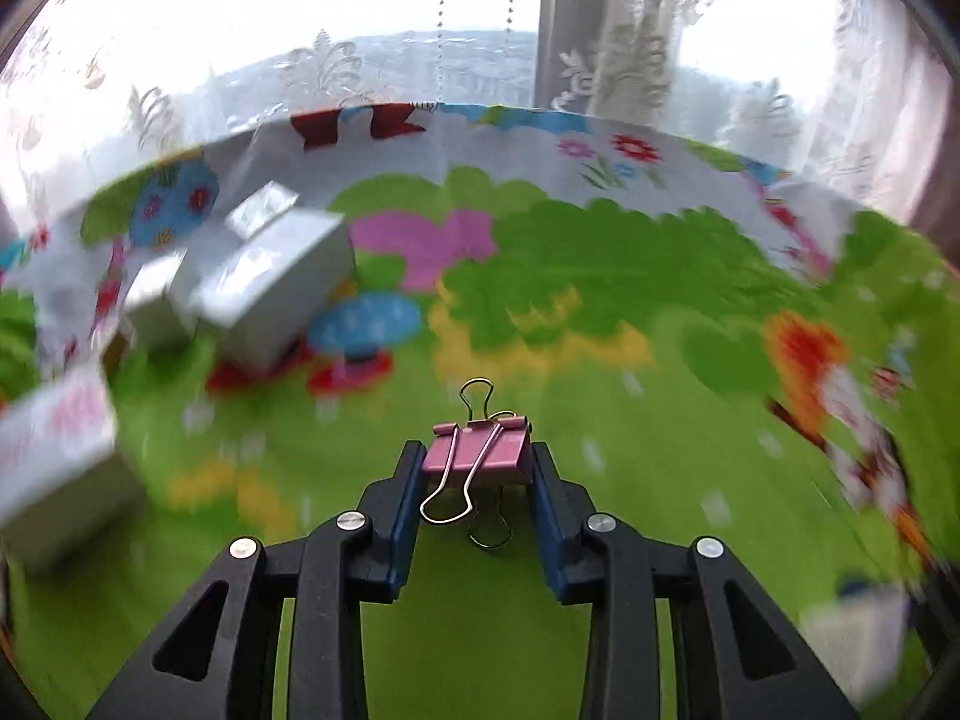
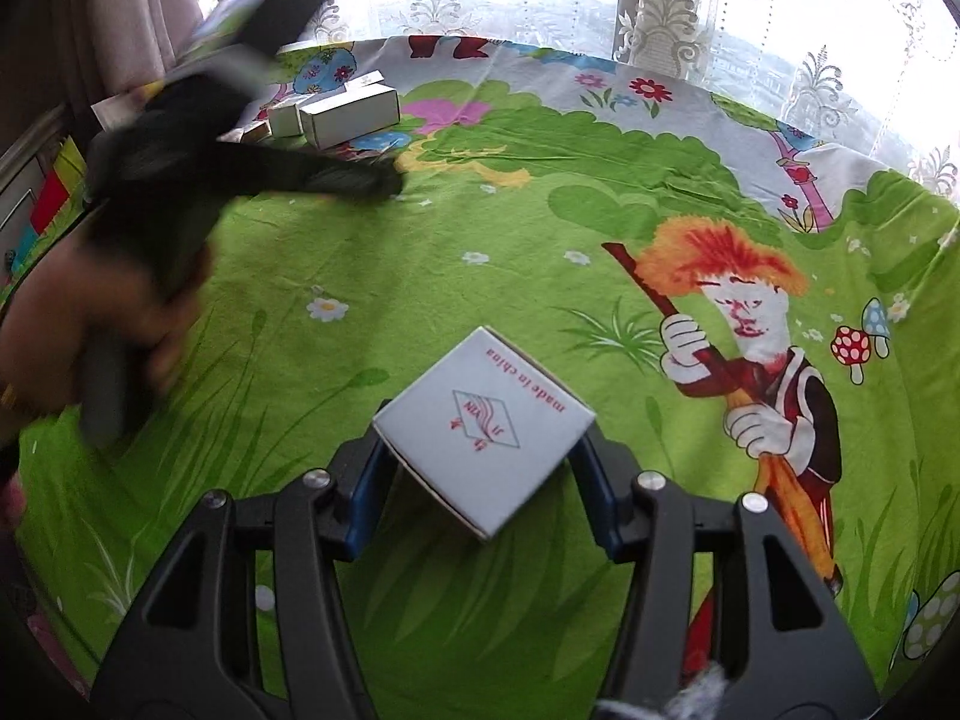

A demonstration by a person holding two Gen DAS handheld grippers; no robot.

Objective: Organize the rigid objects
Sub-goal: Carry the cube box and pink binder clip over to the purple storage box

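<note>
My left gripper (image 1: 477, 468) is shut on a pink binder clip (image 1: 477, 459) with wire handles and holds it above the green cartoon cloth (image 1: 600, 510). The view is motion-blurred. My right gripper (image 2: 483, 462) is shut on a small white box (image 2: 486, 426) printed "made in china", held corner-on just above the cloth (image 2: 480, 240). The left gripper (image 2: 384, 180) also shows in the right wrist view, blurred, at the upper left.
Several white boxes (image 1: 264, 276) are grouped at the far left of the cloth; they show in the right wrist view (image 2: 342, 111) too. Another white box (image 1: 54, 462) lies near left. A lace-curtained window (image 2: 720, 12) runs behind the table edge.
</note>
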